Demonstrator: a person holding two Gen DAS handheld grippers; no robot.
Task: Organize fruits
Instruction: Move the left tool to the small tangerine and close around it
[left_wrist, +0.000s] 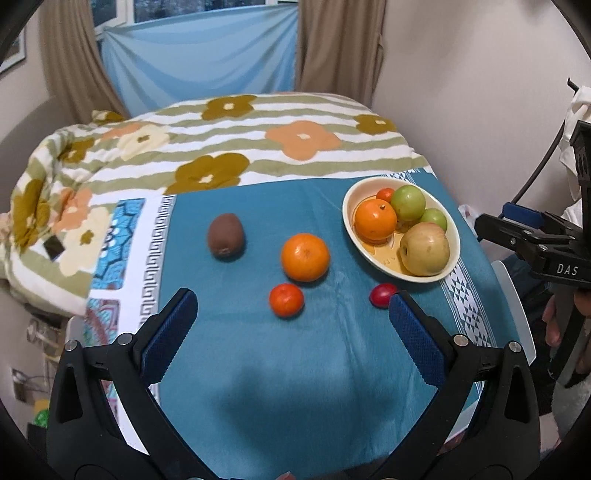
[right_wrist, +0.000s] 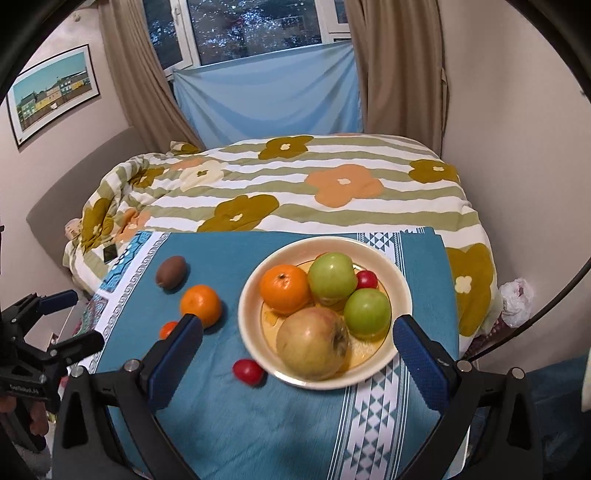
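So, both claws released, empty.
Bowl (right_wrist: 400, 291) sat just past right gripper (right_wrist: 299, 332); loose orange (left_wrist: 305, 257) lay beyond left gripper (left_wrist: 293, 310).

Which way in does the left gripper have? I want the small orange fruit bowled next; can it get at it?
Probably yes. The left gripper is open and empty, and the small orange fruit lies on bare blue cloth just ahead between its fingers, apart from the large orange; nothing blocks a straight approach.

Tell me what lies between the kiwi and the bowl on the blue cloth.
The large orange sits between the kiwi and the bowl; otherwise bare blue cloth. Clearest in the left wrist view.
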